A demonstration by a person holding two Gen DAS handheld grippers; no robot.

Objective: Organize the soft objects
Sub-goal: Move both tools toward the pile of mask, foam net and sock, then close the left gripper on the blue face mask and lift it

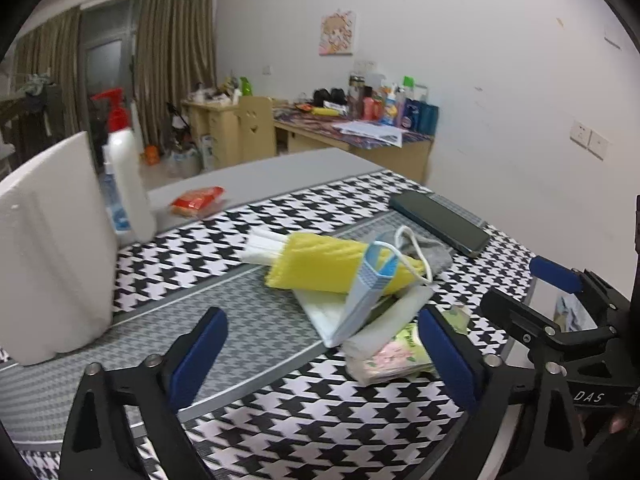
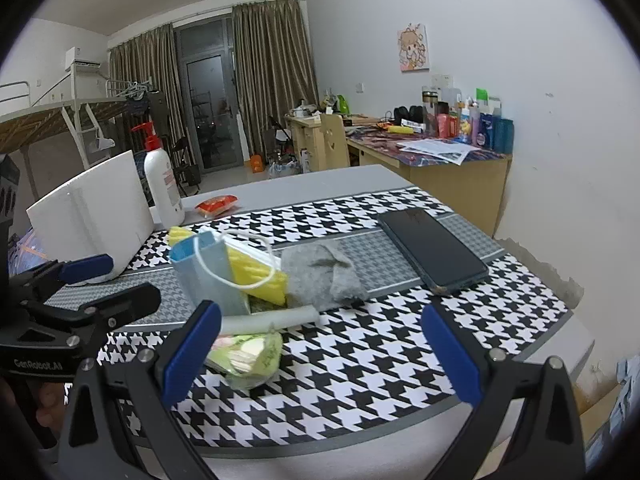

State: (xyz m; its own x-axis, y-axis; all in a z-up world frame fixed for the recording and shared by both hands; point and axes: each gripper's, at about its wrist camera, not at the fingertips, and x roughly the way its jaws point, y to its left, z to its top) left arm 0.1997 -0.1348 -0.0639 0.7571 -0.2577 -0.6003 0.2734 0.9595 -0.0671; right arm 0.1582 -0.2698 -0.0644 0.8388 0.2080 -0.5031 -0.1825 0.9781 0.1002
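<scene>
A heap of soft things lies on the houndstooth table mat (image 1: 320, 412) (image 2: 360, 360). It holds a yellow sponge cloth (image 1: 320, 260) (image 2: 256, 272), a pale blue face mask (image 1: 368, 292) (image 2: 212, 276) with a white ear loop, a grey sock (image 1: 432, 252) (image 2: 320, 276), a white folded cloth (image 1: 324, 312) and a floral tissue pack (image 1: 392, 356) (image 2: 248, 356). My left gripper (image 1: 320, 356) is open and empty just in front of the heap. My right gripper (image 2: 320, 352) is open and empty, with the tissue pack by its left finger. Each gripper shows at the edge of the other's view.
A dark phone (image 1: 440, 224) (image 2: 432, 252) lies right of the heap. A white foam block (image 1: 52, 248) (image 2: 92, 212) and a red-pump lotion bottle (image 1: 124, 176) (image 2: 162, 184) stand at left. A red snack packet (image 1: 196, 200) (image 2: 216, 204) lies behind. The table edge runs at right.
</scene>
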